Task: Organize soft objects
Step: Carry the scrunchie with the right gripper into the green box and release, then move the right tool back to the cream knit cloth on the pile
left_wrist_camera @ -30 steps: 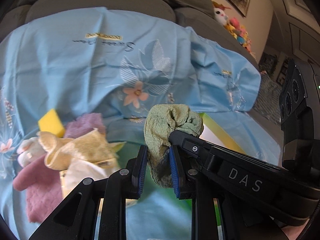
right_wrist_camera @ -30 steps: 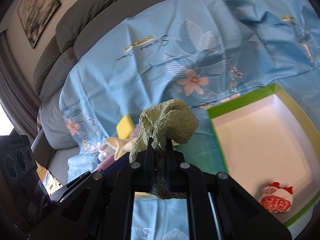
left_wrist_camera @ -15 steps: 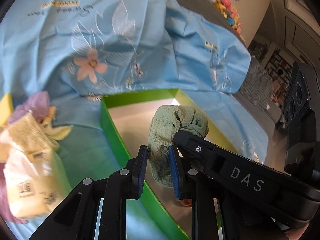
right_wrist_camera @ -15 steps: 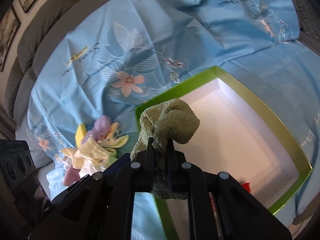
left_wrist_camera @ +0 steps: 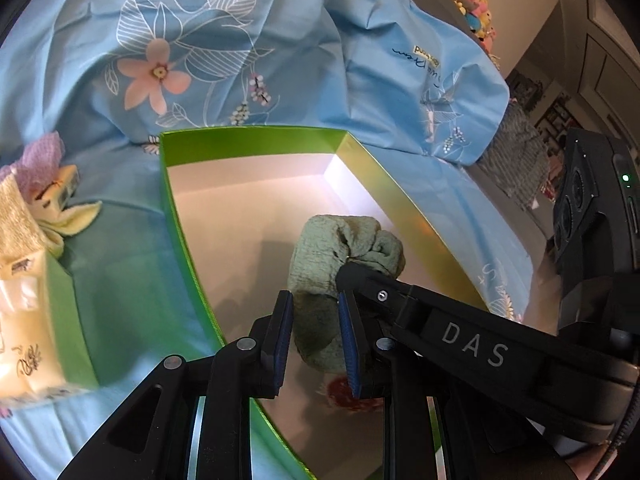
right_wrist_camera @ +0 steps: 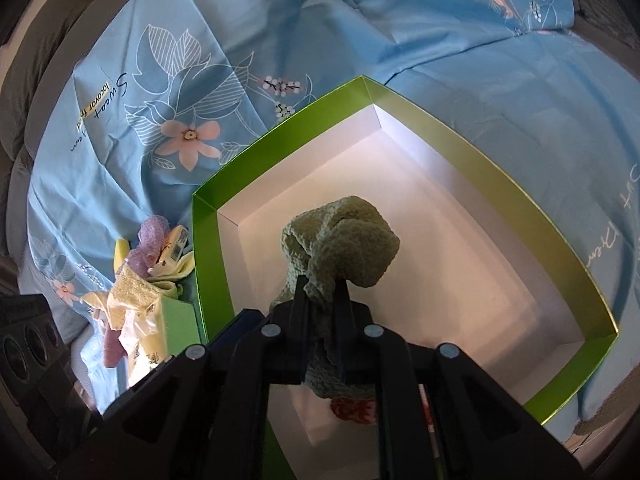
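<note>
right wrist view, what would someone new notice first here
A crumpled green cloth is clamped by both grippers, the right gripper and the left gripper, above the white floor of an open green box. The box sits on a blue floral sheet. A heap of purple and yellow cloths lies just outside the box's left wall, and a small red and white soft item shows in the box under the cloth.

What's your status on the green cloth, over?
Left gripper and right gripper both clamped on green cloth. Cloth over green box. Red item below it.
</note>
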Demonstrator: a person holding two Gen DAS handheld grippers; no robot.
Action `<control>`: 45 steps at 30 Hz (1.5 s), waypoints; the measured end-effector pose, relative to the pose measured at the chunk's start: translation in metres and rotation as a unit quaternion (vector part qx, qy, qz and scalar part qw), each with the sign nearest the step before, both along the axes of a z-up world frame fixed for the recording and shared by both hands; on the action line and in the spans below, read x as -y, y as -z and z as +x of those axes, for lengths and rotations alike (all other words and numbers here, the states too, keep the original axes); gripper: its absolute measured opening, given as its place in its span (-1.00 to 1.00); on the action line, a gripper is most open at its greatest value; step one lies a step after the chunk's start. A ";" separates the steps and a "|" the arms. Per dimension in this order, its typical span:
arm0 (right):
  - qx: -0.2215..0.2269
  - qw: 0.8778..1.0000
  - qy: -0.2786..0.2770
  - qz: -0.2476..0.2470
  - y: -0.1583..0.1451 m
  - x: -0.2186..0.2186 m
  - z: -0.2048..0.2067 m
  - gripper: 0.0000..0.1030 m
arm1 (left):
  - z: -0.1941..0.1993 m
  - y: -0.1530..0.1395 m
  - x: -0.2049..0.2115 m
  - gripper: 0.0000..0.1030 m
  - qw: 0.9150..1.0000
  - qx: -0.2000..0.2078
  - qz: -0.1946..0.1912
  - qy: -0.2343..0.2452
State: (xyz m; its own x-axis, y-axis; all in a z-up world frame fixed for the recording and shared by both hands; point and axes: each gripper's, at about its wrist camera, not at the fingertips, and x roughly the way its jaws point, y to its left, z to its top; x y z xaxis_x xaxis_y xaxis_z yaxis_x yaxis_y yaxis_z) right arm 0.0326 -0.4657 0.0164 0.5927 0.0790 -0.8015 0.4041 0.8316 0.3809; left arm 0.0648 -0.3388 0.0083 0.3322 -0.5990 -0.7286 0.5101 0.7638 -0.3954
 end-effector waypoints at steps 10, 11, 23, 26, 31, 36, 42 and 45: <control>0.047 0.999 0.005 0.003 -0.018 -0.008 -0.008 0.50 | 0.001 -0.017 -0.028 -0.53 1.000 0.000 0.004 -0.019; 0.051 0.999 0.007 -0.004 -0.021 -0.011 -0.009 0.59 | 0.001 -0.020 -0.032 -0.42 1.000 0.003 0.008 -0.025; 0.091 0.992 -0.082 -0.019 -0.043 -0.075 0.009 0.88 | 0.026 -0.041 -0.146 0.46 0.987 0.023 0.039 -0.152; 0.078 0.989 -0.123 -0.022 -0.039 -0.101 0.029 0.89 | 0.043 -0.031 -0.187 0.46 0.976 0.014 0.063 -0.207; 0.050 0.984 -0.167 -0.038 -0.027 -0.141 0.062 0.88 | 0.068 -0.010 -0.247 0.46 0.959 -0.040 0.007 -0.280; 0.024 0.974 -0.215 -0.068 -0.031 -0.185 0.097 0.82 | 0.086 0.007 -0.251 0.46 0.957 -0.061 0.023 -0.284; -0.008 0.968 -0.248 -0.036 -0.021 -0.203 0.140 0.72 | 0.105 0.019 -0.251 0.46 0.958 -0.080 0.003 -0.276; -0.033 0.967 -0.253 -0.017 -0.005 -0.208 0.157 0.68 | 0.115 0.027 -0.247 0.46 0.958 -0.094 0.003 -0.269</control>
